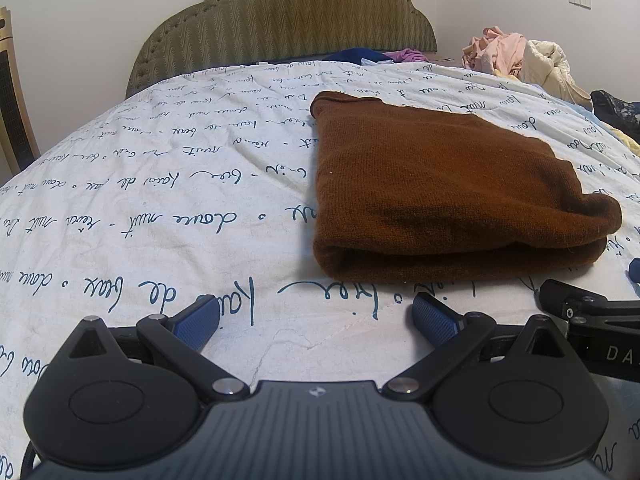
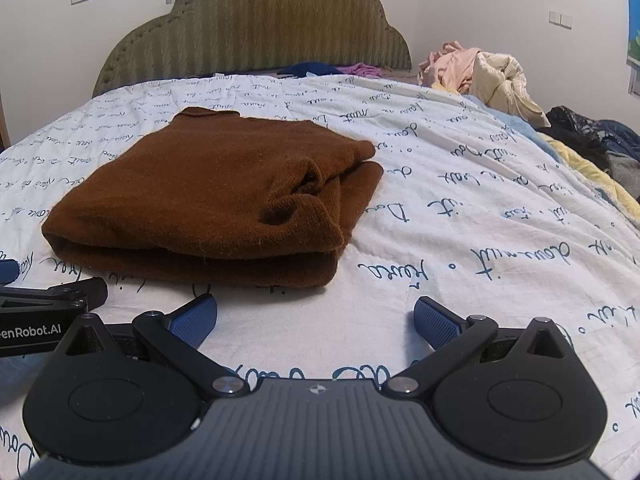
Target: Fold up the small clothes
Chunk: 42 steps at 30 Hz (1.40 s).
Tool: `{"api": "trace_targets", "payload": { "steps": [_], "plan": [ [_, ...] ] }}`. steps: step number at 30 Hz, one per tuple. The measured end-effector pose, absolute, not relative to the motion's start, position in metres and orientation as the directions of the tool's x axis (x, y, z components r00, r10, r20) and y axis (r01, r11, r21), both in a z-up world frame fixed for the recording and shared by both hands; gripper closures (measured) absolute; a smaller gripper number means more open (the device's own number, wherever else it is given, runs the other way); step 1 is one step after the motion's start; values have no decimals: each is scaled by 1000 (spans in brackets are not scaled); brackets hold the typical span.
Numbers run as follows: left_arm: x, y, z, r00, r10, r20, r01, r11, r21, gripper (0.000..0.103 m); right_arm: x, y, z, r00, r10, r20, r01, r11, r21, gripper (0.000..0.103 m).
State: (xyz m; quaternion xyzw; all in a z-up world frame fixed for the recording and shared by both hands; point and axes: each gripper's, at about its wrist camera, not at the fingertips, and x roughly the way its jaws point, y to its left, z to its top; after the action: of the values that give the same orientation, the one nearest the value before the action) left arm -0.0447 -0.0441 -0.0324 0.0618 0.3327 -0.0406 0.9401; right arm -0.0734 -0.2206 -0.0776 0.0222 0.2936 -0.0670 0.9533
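The brown knitted garment [image 1: 448, 184] lies folded into a thick, squarish bundle on the bed [image 1: 160, 200], about midway across the printed quilt and nearer the foot edge than the headboard [image 1: 280, 28]. Both tools sit low over the quilt just short of it, side by side. The left gripper [image 1: 316, 316] has its jaws spread wide with nothing between them; the right gripper [image 2: 316, 316] likewise stands apart and empty. The knit looks soft, limp and fairly light, with enough bulk that the layers spring up at the rounded fold facing the foot edge. On its right side a rolled cuff or hem [image 2: 304, 200] gapes loose. I would judge the best hold to be that doubled near edge, pinching all layers together, since a single layer would slide and undo the stack. A heap of other clothes [image 2: 480, 68] waits by the far right corner.
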Motion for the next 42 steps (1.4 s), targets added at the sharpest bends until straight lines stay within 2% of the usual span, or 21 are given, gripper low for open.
{"api": "trace_targets", "payload": {
  "steps": [11, 18, 42],
  "plan": [
    [-47, -48, -32, 782, -15, -623, 112, 987, 118, 0, -78, -221, -76, 829, -108, -548, 143, 990, 21, 0],
    [-48, -45, -30, 780, -25, -625, 111, 989, 99, 0, -82, -213, -73, 844, -125, -522, 133, 991, -22, 0],
    [-52, -45, -29, 784, -20, -621, 107, 989, 104, 0, -84, -214, -75, 841, -110, -529, 132, 991, 3, 0]
  ]
}}
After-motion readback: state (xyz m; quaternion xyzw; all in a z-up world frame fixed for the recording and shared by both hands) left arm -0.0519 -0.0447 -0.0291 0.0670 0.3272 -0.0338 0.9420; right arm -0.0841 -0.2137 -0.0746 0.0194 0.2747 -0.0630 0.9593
